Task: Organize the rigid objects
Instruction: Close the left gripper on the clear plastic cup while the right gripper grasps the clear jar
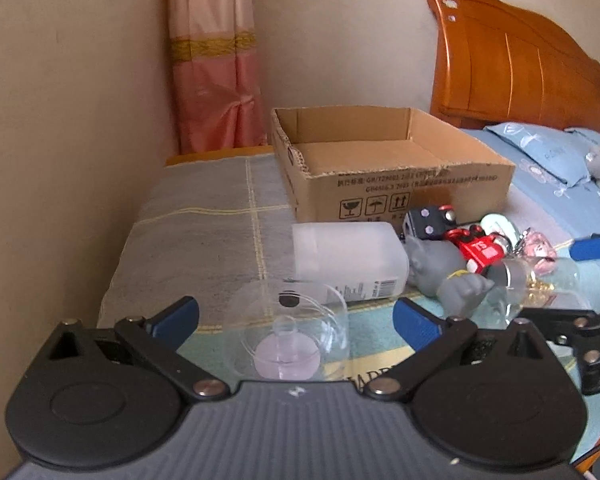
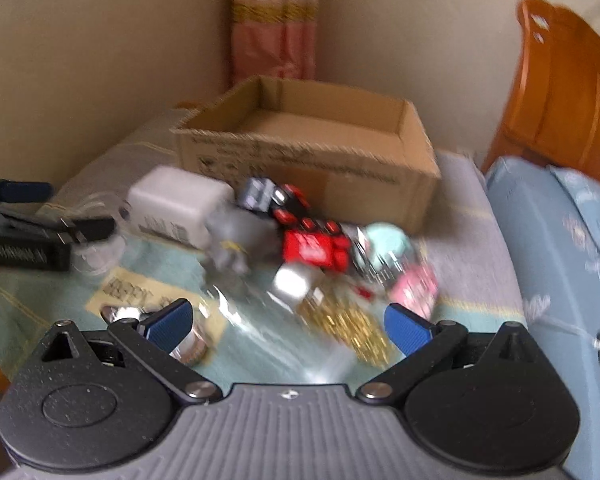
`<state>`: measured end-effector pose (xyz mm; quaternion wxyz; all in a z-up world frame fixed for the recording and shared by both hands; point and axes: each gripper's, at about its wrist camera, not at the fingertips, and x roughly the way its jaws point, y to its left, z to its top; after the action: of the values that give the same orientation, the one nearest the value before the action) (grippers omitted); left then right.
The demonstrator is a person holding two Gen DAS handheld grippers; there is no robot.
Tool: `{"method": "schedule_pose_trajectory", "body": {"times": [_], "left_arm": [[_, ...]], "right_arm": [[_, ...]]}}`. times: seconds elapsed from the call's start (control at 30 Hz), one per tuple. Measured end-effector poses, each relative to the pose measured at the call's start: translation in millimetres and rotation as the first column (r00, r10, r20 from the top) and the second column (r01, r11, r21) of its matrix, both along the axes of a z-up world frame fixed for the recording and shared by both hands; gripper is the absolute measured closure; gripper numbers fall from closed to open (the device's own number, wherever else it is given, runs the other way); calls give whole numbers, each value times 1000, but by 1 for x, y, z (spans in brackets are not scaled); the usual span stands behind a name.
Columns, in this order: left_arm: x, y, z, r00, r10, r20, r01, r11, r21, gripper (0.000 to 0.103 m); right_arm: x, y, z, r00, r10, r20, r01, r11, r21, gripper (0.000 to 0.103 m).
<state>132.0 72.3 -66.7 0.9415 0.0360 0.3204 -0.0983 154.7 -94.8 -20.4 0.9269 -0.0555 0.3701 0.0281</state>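
An open, empty cardboard box point(image 1: 400, 168) stands on the bed; it also shows in the right wrist view point(image 2: 308, 148). In front of it lie a white plastic bottle point(image 1: 348, 260), a grey elephant figure point(image 1: 440, 268), a red toy robot point(image 1: 480, 246) and a clear glass bottle point(image 1: 540, 280). My left gripper point(image 1: 296, 320) is open, with a clear round plastic piece point(image 1: 288, 332) lying between its fingers. My right gripper point(image 2: 288, 326) is open above a clear jar holding gold pieces point(image 2: 340, 324); this view is blurred. The right gripper also shows in the left wrist view point(image 1: 580, 320).
The bed has a grey and light-blue cover point(image 1: 204, 208), a blue pillow point(image 1: 540, 152) and an orange wooden headboard point(image 1: 516, 64). A beige wall and a pink curtain point(image 1: 216, 80) close off the left and back. A small tin point(image 2: 188, 344) lies by my right gripper's left finger.
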Motion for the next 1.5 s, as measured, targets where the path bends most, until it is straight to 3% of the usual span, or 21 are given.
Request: {"method": "schedule_pose_trajectory", "body": {"times": [0.27,0.43,0.7,0.87,1.17,1.5], "left_arm": [[8,7,-6,999,15,-49,-17,999,-35,1],[10,-1,-14,997,-15,-73,15,1000,8,1],[17,-7,-25,993,-12,-120,16,999,34,1],[23,-7,-38,982,6,-188,1,999,34,1],[27,-8,-42,983,22,-184,-19,1000,17,0],[39,-12,-39,980,31,-197,-26,999,28,1]], "right_arm": [[27,28,-11,1000,12,-10,-13,996,-88,0],[19,19,-16,999,-35,-30,31,993,-112,0],[-10,-22,-19,988,-130,-88,122,989,-87,0],[-21,-43,-24,979,-166,-122,165,986,-20,0],[-15,-51,-31,972,-168,-166,179,982,56,0],[-8,-49,-35,975,-152,-163,164,984,63,0]]}}
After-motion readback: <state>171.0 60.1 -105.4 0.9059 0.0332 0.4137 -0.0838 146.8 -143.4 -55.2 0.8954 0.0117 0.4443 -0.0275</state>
